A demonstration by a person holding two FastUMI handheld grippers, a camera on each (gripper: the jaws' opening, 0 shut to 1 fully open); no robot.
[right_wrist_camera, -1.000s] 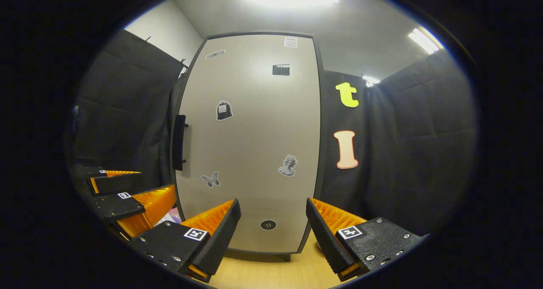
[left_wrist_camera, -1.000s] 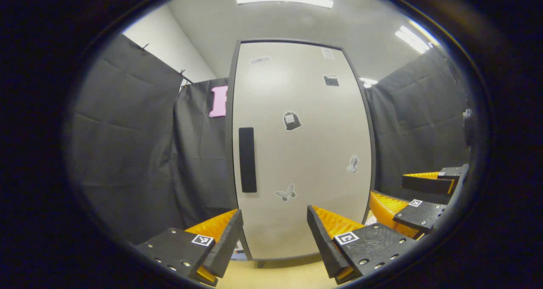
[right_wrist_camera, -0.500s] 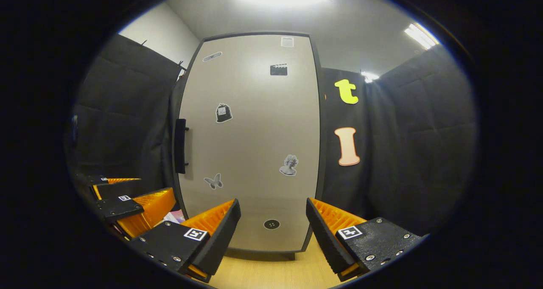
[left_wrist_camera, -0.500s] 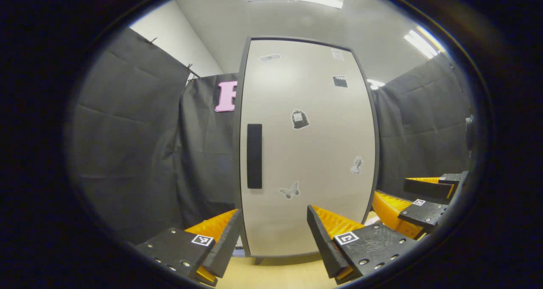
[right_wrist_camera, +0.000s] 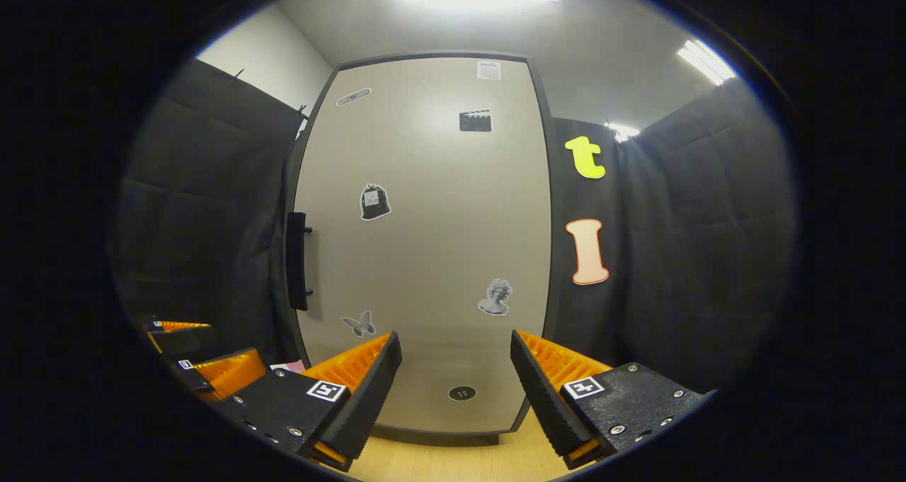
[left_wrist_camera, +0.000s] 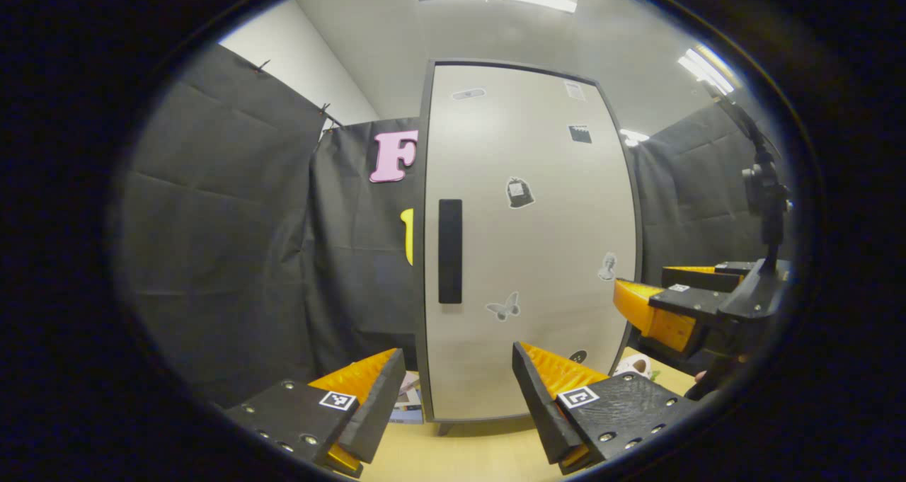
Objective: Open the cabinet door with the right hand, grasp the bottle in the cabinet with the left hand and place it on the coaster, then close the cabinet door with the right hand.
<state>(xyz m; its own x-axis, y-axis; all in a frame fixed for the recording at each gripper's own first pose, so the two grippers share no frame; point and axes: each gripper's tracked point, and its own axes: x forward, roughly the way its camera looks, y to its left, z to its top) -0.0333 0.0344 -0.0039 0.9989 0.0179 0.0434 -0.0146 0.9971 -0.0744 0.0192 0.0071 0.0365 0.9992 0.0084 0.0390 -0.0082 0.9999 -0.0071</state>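
On the cabinet door (right_wrist_camera: 425,255), stickers show no legible writing.

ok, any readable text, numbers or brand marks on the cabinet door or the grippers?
Nothing reads clearly.
On the cabinet door, top: white paper sticker, print too small to read.
Same door: bag sticker, its tag is blurred.
On the jaws: square markers, coded patterns, not words.

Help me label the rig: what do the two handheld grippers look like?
They match. The left gripper and right gripper each have two wedge-shaped fingers with ribbed inner faces, topped by flat screwed plates carrying a small square black-and-white marker.
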